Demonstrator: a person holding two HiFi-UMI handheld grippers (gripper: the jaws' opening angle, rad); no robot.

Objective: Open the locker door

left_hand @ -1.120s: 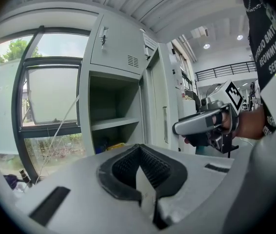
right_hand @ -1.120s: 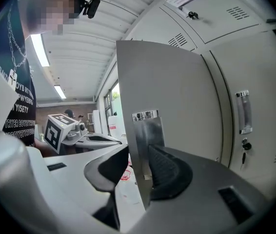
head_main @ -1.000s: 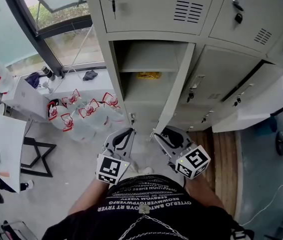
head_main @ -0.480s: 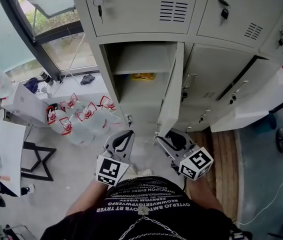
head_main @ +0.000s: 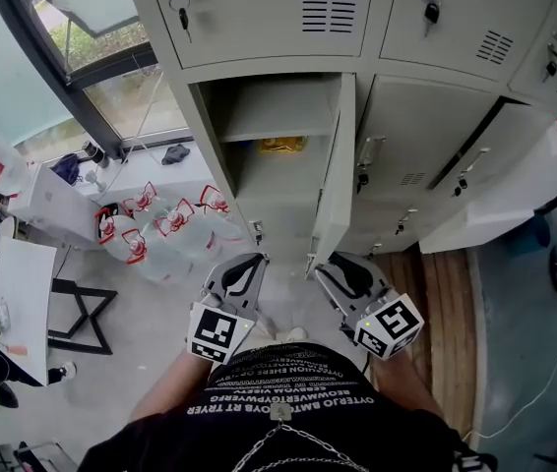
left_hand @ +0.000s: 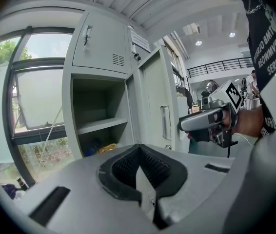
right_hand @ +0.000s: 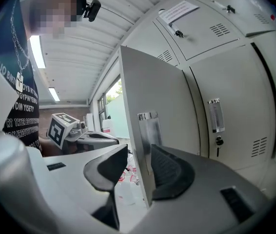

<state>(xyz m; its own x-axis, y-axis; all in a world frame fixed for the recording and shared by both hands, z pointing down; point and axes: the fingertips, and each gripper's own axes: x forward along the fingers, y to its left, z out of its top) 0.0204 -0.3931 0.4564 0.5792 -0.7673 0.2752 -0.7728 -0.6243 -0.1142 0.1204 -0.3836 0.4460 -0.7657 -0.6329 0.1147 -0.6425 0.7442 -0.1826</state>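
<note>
Swinging wider than it stood a second ago, the locker door (head_main: pixel 340 180) is now showing you almost only its thin edge from the head view, and your right tool (right_hand: pixel 140 165) is riding closer in under it.

That right tool is sitting partly open with the door's free edge standing between its jaws. The right-hand pad (right_hand: pixel 169 172) is lying against the door's outer face, just under the recessed handle (right_hand: pixel 147 129), while the other pad is standing a little apart from the panel. So you are straddling the door rather than clamping it. Your left tool (left_hand: pixel 139 152) is hanging just beside the right one with its jaws drawn together on nothing.

Beyond the tools, the compartment (head_main: pixel 259 180) is lying open to view, with a shelf (head_main: pixel 278 116) across it and something yellow (head_main: pixel 283 146) resting below that shelf. Neighbouring lockers (head_main: pixel 426 126) to the right are staying shut.

You are looking to be in the late part of the opening step: the door is already well clear of its frame. What is probably needed next is to keep carrying the edge around its hinge arc, towards the lockers on the right, while following the curve so the panel is not slipping out of the loose jaws.
</note>
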